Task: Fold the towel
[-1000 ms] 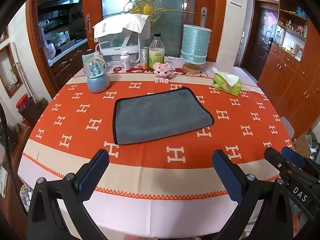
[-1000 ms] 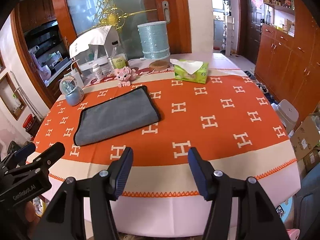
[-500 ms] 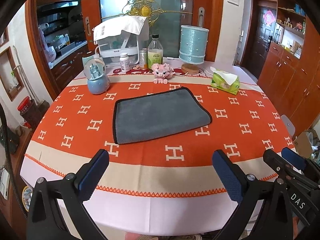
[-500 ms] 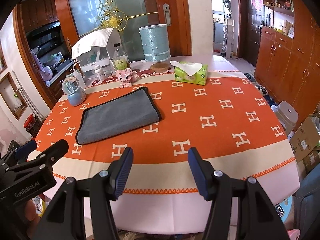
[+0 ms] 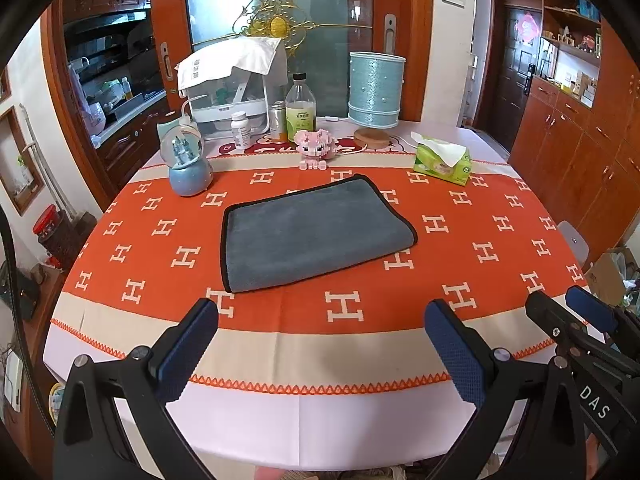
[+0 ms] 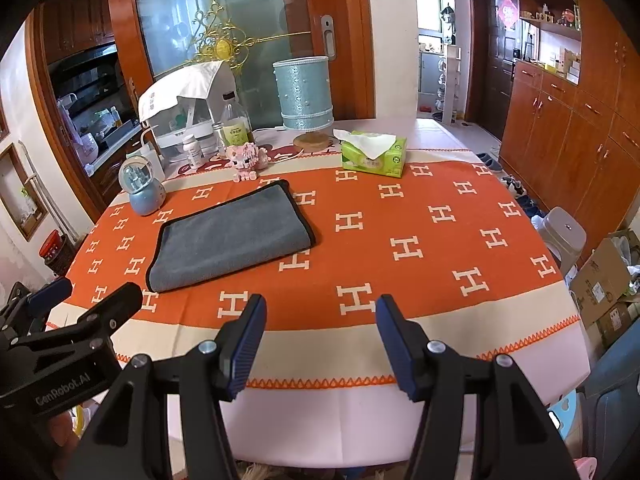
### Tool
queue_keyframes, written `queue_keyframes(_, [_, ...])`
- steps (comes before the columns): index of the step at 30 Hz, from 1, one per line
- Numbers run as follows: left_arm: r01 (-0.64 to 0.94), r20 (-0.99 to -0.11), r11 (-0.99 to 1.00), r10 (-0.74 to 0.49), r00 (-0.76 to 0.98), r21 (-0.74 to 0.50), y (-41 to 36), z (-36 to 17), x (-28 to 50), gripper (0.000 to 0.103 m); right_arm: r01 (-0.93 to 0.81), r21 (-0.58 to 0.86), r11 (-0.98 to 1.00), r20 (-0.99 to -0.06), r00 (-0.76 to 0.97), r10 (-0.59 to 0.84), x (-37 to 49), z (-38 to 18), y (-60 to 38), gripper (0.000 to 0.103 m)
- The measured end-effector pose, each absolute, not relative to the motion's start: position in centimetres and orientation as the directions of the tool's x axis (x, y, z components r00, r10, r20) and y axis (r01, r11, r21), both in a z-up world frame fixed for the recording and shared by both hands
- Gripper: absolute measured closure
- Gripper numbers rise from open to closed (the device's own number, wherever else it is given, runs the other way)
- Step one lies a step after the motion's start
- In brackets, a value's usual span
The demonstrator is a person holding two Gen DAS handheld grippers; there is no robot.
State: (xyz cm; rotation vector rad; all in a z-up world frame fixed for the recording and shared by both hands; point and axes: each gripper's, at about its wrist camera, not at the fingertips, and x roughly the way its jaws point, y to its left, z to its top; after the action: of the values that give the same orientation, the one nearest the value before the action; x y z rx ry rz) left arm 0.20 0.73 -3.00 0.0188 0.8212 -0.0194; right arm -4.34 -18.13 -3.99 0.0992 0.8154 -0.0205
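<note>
A grey towel with black edging (image 5: 312, 232) lies folded flat on the orange H-patterned tablecloth (image 5: 480, 240); it also shows in the right wrist view (image 6: 232, 236). My left gripper (image 5: 320, 344) is open and empty, held back over the table's near edge, well short of the towel. My right gripper (image 6: 320, 340) is open and empty too, near the front edge and to the right of the towel. Each gripper shows at the side of the other's view.
Behind the towel stand a snow globe (image 5: 188, 164), a pink toy pig (image 5: 316, 146), bottles (image 5: 300, 108), a covered appliance (image 5: 232, 84), a blue lamp (image 5: 374, 92) and a green tissue box (image 5: 442, 160). A stool (image 6: 564, 236) and cardboard boxes (image 6: 604, 280) are at the right.
Both grippers have drawn back slightly from the table, staying open. The towel has not moved.
</note>
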Motion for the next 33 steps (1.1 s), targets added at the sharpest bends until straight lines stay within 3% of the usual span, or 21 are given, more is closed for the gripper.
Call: queue_keyframes(33, [0.043, -0.744, 0.999, -0.030, 0.668, -0.001, 0.36, -3.63, 0.25, 0.001, 0.056, 0.088, 0.995, -0.736, 0.677, 0.027, -4.14, -4.30, -17.42, 0.046])
